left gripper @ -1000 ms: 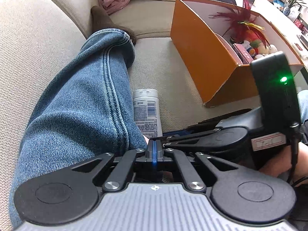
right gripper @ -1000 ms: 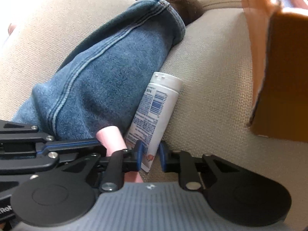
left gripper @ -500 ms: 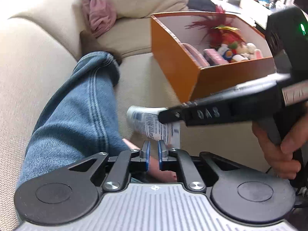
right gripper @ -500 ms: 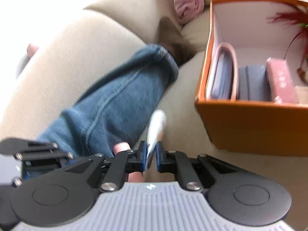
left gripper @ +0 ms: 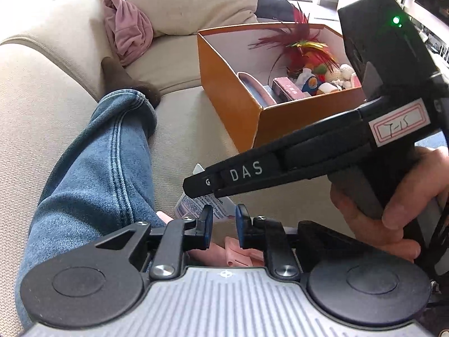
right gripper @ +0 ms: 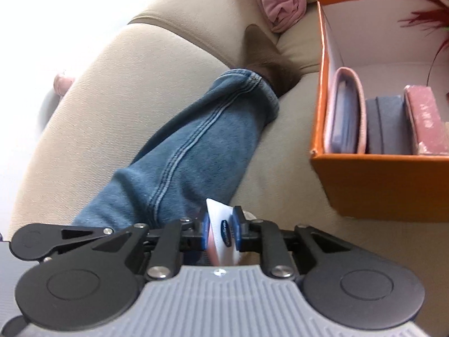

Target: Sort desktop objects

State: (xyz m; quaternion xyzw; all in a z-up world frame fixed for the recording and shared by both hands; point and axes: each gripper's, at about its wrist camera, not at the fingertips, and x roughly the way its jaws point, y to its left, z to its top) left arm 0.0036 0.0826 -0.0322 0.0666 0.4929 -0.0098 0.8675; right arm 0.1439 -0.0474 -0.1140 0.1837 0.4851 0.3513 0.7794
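Note:
My right gripper [right gripper: 220, 231] is shut on a white squeeze tube [right gripper: 221, 224], held above the beige sofa seat beside a leg in blue jeans. In the left wrist view the right gripper [left gripper: 196, 189] reaches in from the right with the tube [left gripper: 193, 205] under its tip. My left gripper [left gripper: 223, 226] is slightly open and empty, just below the tube. An orange cardboard box [left gripper: 233, 106] stands on the sofa to the right; in the right wrist view the box [right gripper: 393, 185] holds cases and a pink book.
The jeans leg [left gripper: 92, 174] lies along the sofa at left, with a brown sock [left gripper: 123, 81]. A pink cloth [left gripper: 126, 33] and a cushion [left gripper: 196, 0] lie behind. The box holds a feathered toy [left gripper: 303, 47] and small plush toys. A pink object [left gripper: 241, 255] lies under my left gripper.
My right gripper closed on the tube and lifted it off the sofa. My left gripper opened slightly. Both views rose and tilted toward the orange box.

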